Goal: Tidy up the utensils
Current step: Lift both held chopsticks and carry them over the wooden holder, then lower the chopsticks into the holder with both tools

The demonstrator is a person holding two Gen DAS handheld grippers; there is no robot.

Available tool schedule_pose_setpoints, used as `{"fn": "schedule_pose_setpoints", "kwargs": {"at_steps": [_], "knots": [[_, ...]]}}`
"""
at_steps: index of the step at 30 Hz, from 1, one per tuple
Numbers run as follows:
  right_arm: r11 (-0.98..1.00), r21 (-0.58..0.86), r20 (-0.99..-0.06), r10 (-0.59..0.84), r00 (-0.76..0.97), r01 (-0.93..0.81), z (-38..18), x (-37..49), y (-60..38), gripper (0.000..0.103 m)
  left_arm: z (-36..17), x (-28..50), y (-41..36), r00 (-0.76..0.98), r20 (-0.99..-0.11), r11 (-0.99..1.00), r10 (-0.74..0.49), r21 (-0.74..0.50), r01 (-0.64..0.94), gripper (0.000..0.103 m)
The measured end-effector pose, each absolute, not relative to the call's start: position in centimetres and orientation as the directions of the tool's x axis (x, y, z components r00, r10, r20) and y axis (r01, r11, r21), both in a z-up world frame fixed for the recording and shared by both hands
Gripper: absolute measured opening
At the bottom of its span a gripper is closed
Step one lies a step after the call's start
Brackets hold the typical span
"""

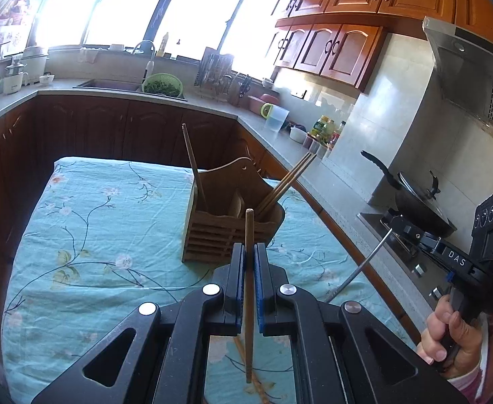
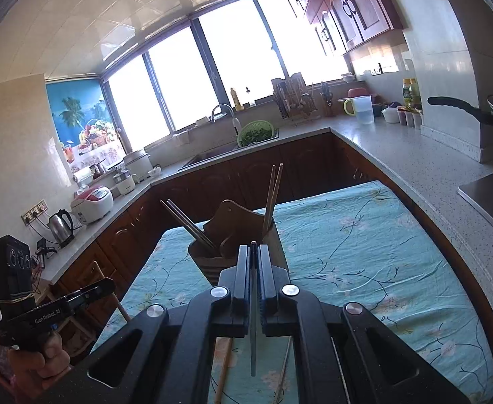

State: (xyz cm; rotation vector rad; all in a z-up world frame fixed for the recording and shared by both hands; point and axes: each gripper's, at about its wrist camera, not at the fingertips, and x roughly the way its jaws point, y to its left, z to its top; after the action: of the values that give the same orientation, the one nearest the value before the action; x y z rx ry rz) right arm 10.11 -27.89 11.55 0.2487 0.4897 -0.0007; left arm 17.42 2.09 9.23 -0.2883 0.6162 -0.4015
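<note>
Wooden chopstick [image 1: 249,289] pinched upright between the left gripper [image 1: 249,252] fingers, near the wooden utensil holder [image 1: 226,225], metal chopstick [image 2: 253,320] clamped lengthwise in the right gripper [image 2: 253,252], lower ends hidden behind the fingers, floral-clothed table [image 1: 94,229] beneath the holder.

We are losing the lower end of the wooden chopstick [image 1: 249,289] behind the left gripper [image 1: 249,262], and another chopstick [image 1: 251,370] lying on the cloth is running out of sight beneath that frame. In the right wrist view, the metal utensil [image 2: 253,330] is showing edge-on, so we are not making out what kind it is. The holder's [image 2: 212,256] compartments are staying too dark to separate.
</note>
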Motion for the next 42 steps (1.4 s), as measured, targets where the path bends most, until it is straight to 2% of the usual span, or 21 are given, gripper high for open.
{"fn": "schedule_pose_setpoints", "kwargs": {"at_steps": [11, 26, 33, 42], "knots": [[0.97, 0.236, -0.433, 0.046, 0.9, 0.064, 12.6, 11.1, -28.2, 0.004, 10.2, 18.6, 2.8, 0.78, -0.46, 0.888, -0.424, -0.38, 0.259, 0.003], [0.97, 0.236, -0.296, 0.006, 0.955, 0.067, 18.0, 17.8, -29.3, 0.004, 15.0, 24.6, 3.6, 0.908, -0.274, 0.914, -0.318, -0.341, 0.218, 0.003], [0.973, 0.212, -0.293, -0.03, 0.956, 0.095, 17.2, 21.6, -29.4, 0.004, 12.7, 28.9, 2.2, 0.926, -0.267, 0.924, -0.269, -0.343, 0.169, 0.003], [0.975, 0.191, -0.353, -0.039, 0.935, 0.112, 11.6, 23.6, -28.9, 0.004, 6.3, 30.9, -0.4, 0.937, -0.282, 0.928, -0.207, -0.361, 0.096, 0.003]]}}
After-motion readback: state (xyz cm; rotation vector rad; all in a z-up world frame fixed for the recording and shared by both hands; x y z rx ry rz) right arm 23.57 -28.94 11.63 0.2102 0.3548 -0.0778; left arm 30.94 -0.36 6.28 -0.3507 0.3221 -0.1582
